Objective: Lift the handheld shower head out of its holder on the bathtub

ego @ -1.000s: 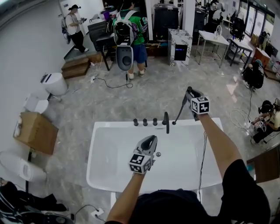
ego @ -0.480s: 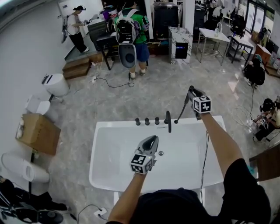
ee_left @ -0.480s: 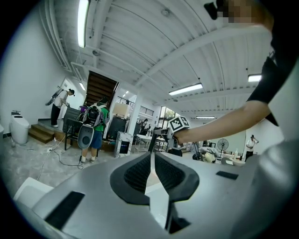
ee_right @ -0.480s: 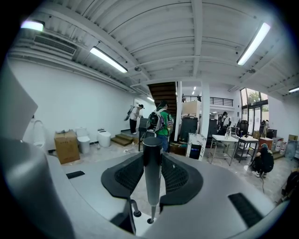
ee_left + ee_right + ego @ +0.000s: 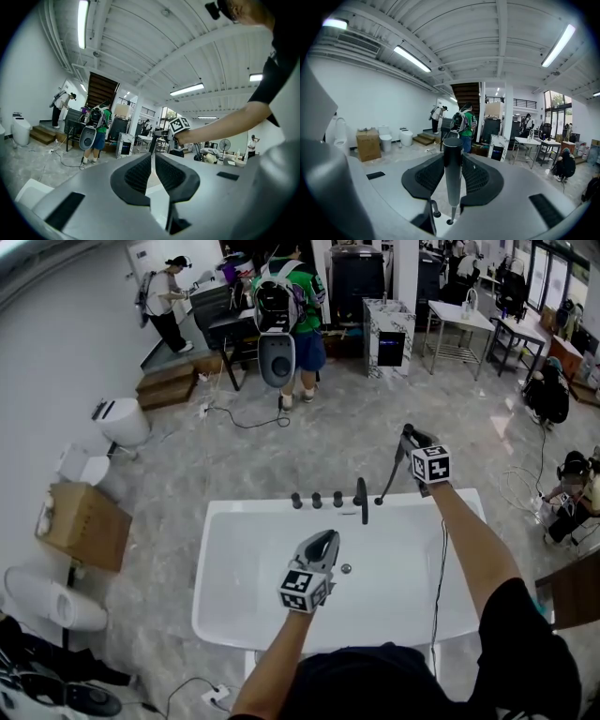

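Right gripper (image 5: 452, 157) holds shower head (image 5: 452, 180) upright, hose-end down

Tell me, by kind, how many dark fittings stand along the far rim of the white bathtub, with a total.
knobs: 3
spout: 1
handheld shower head: 1
Total: 5

The shower head (image 5: 392, 472) is a slim, dark, round-ended wand, clamped between the jaws of the right gripper (image 5: 409, 439). It stands tilted above the far rim of the white rectangular bathtub (image 5: 225, 521), its top leaning away from the tub. Its thin lower end reaches down to the small round holder (image 5: 450, 221) on that rim.
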`<state>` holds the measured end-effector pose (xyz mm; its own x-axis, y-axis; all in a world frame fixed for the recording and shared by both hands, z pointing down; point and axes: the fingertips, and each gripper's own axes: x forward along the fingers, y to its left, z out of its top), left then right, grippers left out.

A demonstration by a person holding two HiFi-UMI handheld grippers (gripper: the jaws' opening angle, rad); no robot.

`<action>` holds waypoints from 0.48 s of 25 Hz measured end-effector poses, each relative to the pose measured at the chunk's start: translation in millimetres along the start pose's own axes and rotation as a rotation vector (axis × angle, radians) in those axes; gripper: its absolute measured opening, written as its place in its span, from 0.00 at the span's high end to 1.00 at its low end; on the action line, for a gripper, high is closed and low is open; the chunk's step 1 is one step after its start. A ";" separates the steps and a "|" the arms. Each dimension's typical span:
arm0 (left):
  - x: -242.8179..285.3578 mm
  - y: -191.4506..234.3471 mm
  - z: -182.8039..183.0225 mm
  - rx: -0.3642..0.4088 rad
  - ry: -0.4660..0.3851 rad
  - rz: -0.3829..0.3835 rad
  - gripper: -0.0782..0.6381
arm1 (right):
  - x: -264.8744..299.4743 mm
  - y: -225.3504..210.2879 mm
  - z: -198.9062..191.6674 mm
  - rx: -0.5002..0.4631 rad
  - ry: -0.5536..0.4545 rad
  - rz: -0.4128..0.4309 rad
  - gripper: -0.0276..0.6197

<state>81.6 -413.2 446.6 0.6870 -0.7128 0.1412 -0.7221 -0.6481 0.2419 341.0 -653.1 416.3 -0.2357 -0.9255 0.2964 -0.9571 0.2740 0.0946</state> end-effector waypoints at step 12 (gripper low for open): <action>-7.1 4.5 -6.1 -0.007 0.026 0.048 0.85 | 7.7 3.3 -3.4 -0.009 0.016 0.020 0.78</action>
<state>73.9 -409.4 452.5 0.6534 -0.7359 0.1774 -0.7539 -0.6113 0.2406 336.7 -658.5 422.2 -0.2522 -0.9153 0.3139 -0.9506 0.2951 0.0966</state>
